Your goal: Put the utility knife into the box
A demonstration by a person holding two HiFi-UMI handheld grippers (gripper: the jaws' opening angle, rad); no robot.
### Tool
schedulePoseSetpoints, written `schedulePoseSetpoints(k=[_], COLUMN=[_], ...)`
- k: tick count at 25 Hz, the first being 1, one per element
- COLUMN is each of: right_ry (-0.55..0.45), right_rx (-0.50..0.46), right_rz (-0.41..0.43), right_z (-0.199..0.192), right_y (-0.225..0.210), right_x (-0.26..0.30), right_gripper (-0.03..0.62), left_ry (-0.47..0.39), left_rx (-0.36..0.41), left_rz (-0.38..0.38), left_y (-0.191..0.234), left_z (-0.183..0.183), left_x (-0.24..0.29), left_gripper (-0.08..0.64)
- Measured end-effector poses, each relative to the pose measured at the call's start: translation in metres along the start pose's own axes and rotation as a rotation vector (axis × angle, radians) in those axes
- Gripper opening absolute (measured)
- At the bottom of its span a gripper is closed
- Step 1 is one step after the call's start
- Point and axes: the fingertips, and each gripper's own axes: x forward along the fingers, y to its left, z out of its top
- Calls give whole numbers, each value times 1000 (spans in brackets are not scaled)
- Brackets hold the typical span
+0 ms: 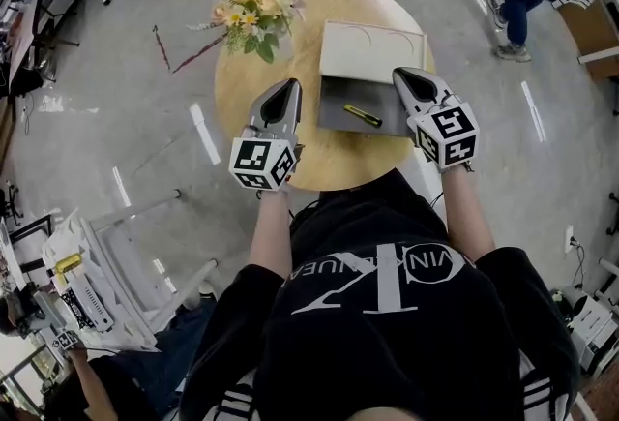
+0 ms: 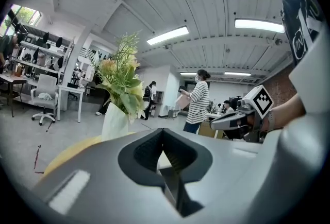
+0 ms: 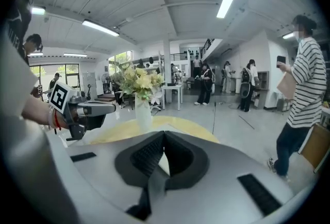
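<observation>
At centre frame, left gripper (image 1: 289, 86) and right gripper (image 1: 402, 75) flank the box (image 1: 335, 115) holding the utility knife (image 1: 363, 115), forearms parallel, both jaws closed, empty.

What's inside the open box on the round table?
A yellow utility knife lies on the grey floor of the box. The right gripper hides the floor's right edge.

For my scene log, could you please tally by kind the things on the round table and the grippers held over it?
Box, open: 1
Utility knife, lying in the box: 1
Flower bouquet: 1
Grippers, left gripper and right gripper: 2
Total: 5
</observation>
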Motion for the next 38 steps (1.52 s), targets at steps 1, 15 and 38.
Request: schedulePoseSetpoints(k=[1, 15, 38], right_ry=[-8, -113, -253], right_rx=[-4, -47, -58], right_rz=[-1, -11, -25], right_z=[3, 37, 74], right_y=[0, 0, -4], right_x=[-1, -10, -26], right_gripper=[14, 14, 14], left_ry=[-5, -65, -128], left_rx=[3, 36, 62], left_rz=[-1, 2, -9], left_y=[0, 3, -1], left_z=[2, 31, 60], left_x=[0, -3, -2], left_gripper=[8, 8, 8])
